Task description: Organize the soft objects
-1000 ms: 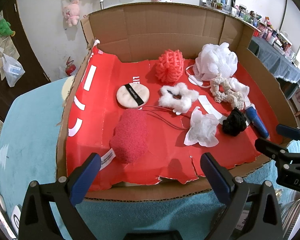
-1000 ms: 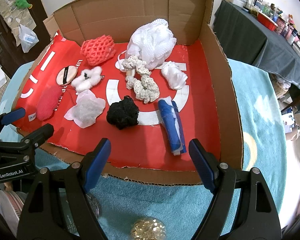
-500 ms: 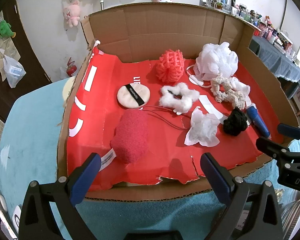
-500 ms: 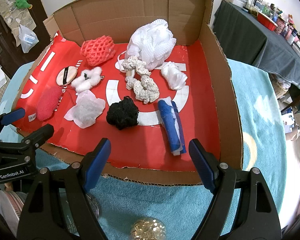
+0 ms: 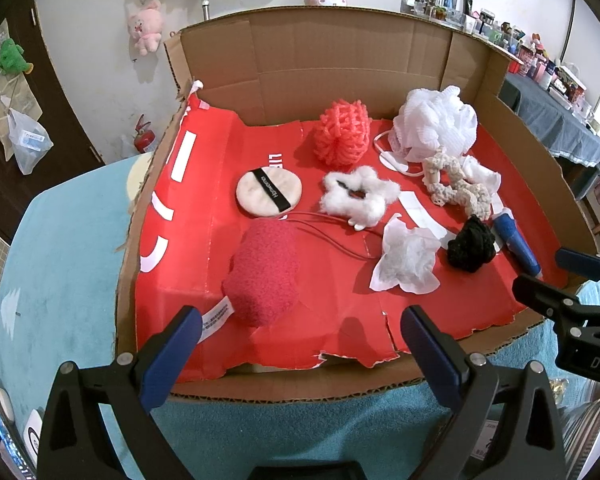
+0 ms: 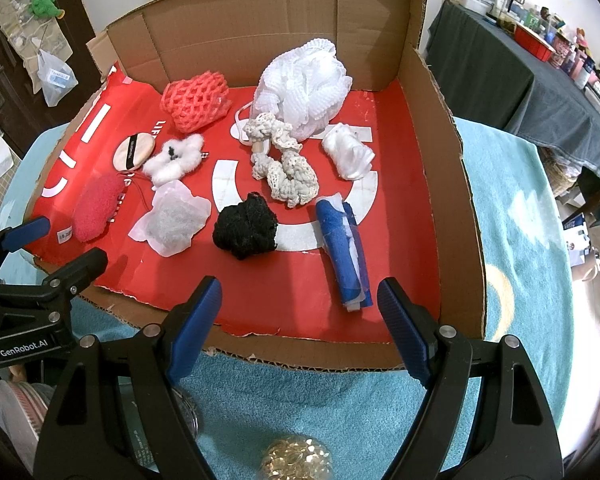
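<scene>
"GenRobot.AI" is printed on the left tool [image 6: 56,248] body; the right tool [image 5: 560,268] body shows "DAS", cut off. The round puff [image 5: 269,193] has a black band with lettering too small to read. The box [image 6: 284,8], cardboard with a red lining printed "LIF" in white, holds all the soft things. From the black pom [image 6: 246,230] near the middle, the white loofah [image 6: 304,86] lies at 1 o'clock, the orange net [image 6: 196,100] at 11, the red sponge [image 6: 96,208] at 9, the blue cloth [image 6: 342,252] at 3, and the cream scrunchie [image 6: 288,172] at 12. Both tools stand wide and empty, outside the box's near edge over the teal bench [image 6: 512,216].
</scene>
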{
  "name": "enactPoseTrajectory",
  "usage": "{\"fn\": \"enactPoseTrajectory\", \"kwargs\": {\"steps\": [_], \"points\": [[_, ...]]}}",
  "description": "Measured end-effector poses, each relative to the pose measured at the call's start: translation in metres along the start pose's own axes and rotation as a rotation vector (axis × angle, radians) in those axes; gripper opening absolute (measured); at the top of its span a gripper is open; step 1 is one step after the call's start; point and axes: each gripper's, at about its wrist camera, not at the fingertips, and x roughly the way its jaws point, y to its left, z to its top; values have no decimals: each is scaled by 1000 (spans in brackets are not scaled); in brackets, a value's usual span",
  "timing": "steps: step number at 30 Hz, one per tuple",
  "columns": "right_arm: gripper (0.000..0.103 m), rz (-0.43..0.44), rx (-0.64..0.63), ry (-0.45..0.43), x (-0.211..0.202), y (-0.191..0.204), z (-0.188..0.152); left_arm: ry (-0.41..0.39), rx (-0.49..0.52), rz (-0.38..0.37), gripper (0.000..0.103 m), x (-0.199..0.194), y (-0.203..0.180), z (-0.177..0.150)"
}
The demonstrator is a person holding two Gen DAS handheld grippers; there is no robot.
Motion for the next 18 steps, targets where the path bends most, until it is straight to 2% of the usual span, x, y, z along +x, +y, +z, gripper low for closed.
{"fn": "enactPoseTrajectory", "kwargs": {"steps": [18], "points": [[80, -1, 4, 1, -1, -1, 1, 0, -10, 0, 101, -1, 1, -1]]}}
